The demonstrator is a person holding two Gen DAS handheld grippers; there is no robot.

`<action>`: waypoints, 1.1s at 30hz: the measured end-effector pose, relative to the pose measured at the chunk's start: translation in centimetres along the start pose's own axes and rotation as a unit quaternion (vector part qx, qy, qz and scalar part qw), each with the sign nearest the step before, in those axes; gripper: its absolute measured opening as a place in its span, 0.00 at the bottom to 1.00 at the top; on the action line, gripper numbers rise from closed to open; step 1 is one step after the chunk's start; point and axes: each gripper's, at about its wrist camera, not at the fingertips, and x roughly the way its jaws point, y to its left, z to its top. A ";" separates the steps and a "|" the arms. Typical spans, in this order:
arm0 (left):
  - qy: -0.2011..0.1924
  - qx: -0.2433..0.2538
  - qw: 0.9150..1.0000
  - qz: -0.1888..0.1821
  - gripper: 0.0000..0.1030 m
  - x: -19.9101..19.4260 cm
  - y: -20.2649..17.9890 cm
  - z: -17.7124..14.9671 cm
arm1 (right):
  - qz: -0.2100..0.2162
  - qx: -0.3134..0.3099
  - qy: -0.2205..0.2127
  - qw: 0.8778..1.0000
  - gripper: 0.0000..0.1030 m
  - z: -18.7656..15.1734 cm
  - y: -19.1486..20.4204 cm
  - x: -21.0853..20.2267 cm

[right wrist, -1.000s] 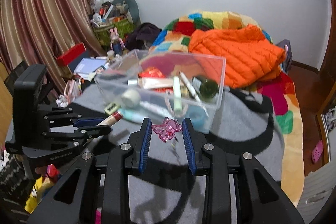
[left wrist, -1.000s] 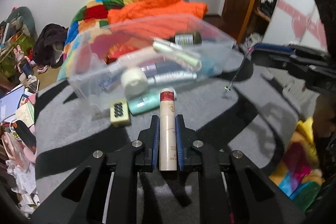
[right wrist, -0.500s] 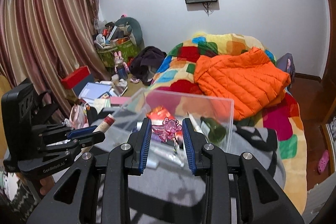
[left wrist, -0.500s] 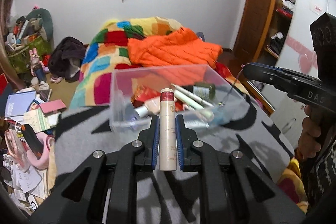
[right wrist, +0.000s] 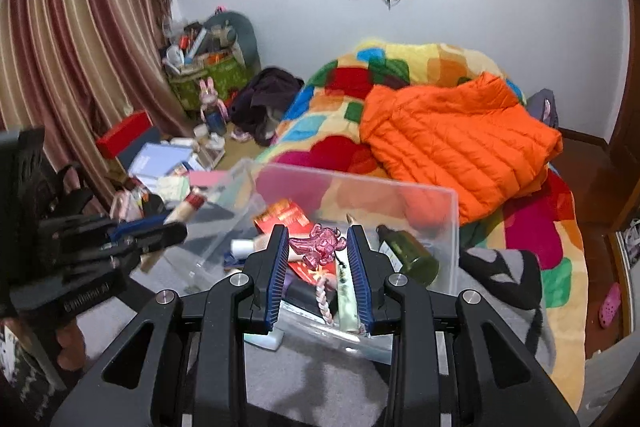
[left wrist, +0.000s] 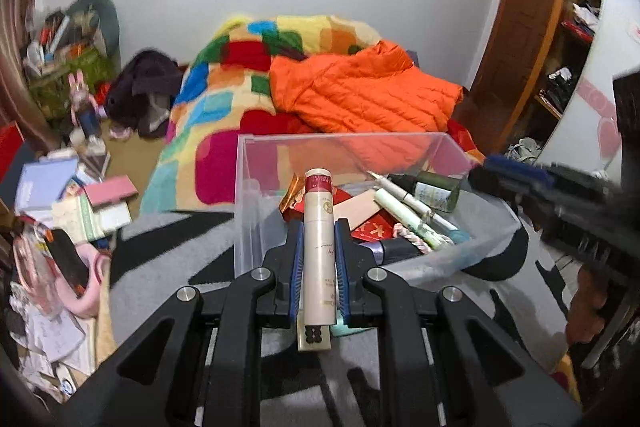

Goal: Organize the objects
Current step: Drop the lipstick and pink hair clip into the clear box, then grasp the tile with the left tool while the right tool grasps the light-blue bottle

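My left gripper (left wrist: pixel 319 235) is shut on a cream tube with a red cap (left wrist: pixel 319 227), held over the near edge of the clear plastic box (left wrist: pixel 256 163). My right gripper (right wrist: pixel 318 247) is shut on a pink translucent bear charm (right wrist: pixel 318 245), held above the same box (right wrist: pixel 454 223). The box holds a green bottle (left wrist: pixel 434 187), pens, red packets and other cosmetics. The left gripper (right wrist: pixel 152 233) with its tube also shows at the left of the right wrist view. The right gripper (left wrist: pixel 520 175) shows at the right of the left wrist view.
The box stands on a grey and black blanket (left wrist: pixel 160 267). A yellow block with black dots (left wrist: pixel 314 337) and a teal tube lie below the left gripper. Behind are a colourful quilt (left wrist: pixel 240 87) and an orange jacket (right wrist: pixel 460 139). Clutter lies on the floor at the left (left wrist: pixel 60 195).
Both grippers have risen from the blanket and moved forward over the box, each still holding its object. The views now look down into the box from closer.
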 end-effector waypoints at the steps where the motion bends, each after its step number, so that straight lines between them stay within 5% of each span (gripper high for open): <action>1: 0.006 -0.005 1.000 0.001 0.14 0.5 0.2 0.0 | -0.006 -0.001 0.007 1.000 0.26 -0.2 -0.1 0.6; 12: 0.033 -0.007 0.999 -0.020 0.15 2.2 -0.3 -0.3 | -0.026 0.023 0.086 0.996 0.27 -2.1 -3.7 4.7; 19: 0.009 0.022 1.000 -0.009 0.21 0.0 -1.5 -0.6 | -0.020 0.007 0.064 0.998 0.34 -1.9 -3.1 3.1; 24: -0.010 0.047 0.999 0.010 0.42 -1.8 -2.2 -1.4 | 0.002 -0.011 0.043 0.999 0.41 -1.9 -1.2 0.8; 33: 0.028 0.059 0.998 0.021 0.43 -1.6 -1.5 -4.8 | 0.031 -0.071 0.043 0.996 0.45 -4.3 2.6 -0.8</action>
